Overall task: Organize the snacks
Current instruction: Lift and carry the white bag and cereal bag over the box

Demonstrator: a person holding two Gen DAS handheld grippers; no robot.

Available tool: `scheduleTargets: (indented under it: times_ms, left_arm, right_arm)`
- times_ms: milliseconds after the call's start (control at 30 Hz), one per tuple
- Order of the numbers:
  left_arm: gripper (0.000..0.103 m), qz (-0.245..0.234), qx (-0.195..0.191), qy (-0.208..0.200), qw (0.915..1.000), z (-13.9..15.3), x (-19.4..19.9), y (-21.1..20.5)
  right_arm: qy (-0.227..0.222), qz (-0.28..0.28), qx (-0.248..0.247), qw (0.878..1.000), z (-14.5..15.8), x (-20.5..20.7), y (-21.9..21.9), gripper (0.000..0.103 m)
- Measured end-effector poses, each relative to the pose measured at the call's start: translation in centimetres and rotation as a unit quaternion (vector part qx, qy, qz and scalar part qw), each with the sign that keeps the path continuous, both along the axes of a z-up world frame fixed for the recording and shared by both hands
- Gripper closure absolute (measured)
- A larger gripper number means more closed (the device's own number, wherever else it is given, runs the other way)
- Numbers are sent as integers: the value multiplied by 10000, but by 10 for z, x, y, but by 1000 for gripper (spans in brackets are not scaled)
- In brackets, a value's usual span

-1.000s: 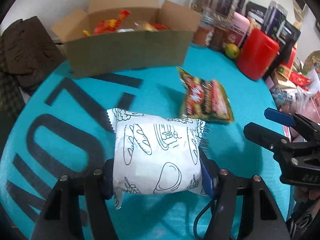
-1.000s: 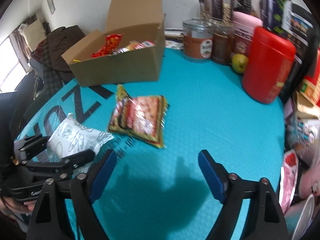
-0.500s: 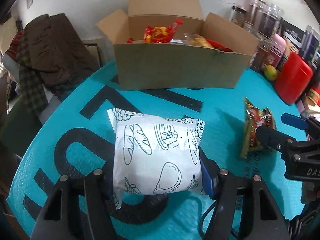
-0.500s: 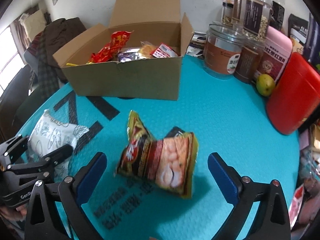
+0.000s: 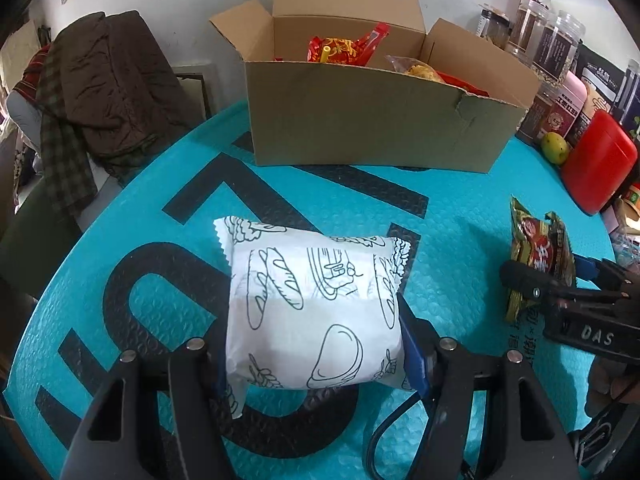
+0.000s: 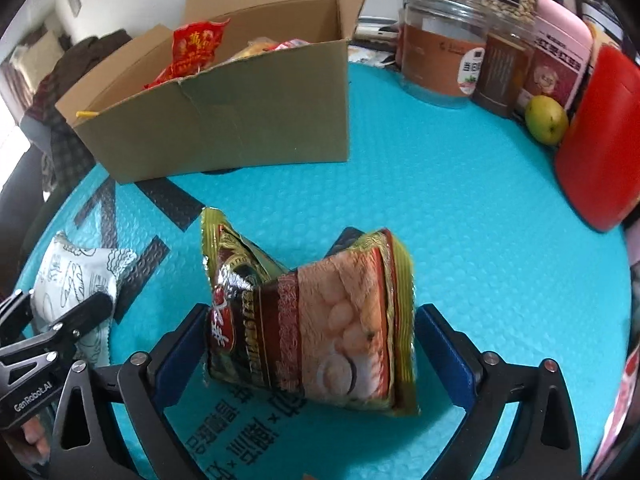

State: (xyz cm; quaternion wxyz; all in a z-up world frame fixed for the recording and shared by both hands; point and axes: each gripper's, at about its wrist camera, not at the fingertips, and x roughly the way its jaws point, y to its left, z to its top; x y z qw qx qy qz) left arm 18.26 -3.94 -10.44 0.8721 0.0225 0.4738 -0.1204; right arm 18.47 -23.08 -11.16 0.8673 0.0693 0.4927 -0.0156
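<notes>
Teal, dimpled matting covers my worktop (image 5: 460, 216), and at twelve o'clock on it stands the open cardboard box (image 5: 372, 128) with red snack packets inside. My left tongs (image 5: 312, 344) are clamped on the white bread packet (image 5: 316, 308), which sits between their blue pads at six o'clock in the left wrist view. My right tongs (image 6: 312, 344) have just been closing around the green-and-red snack bag (image 6: 316, 320); the left pad meets its edge, but I cannot tell whether the right pad at four o'clock presses it.
</notes>
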Motion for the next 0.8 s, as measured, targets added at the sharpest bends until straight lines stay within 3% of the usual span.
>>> scheduleTargets:
  times_ms: [200,800]
  left_arm:
    - [38,-101,-68,81,9999,2,-18,-4]
    - [38,-422,-37,271,9987,0,-76,-8]
  right_arm:
    - [-62,93,-14,9999,5,-14,1,31]
    - [-34,417,268,9988,14,-93,12,35]
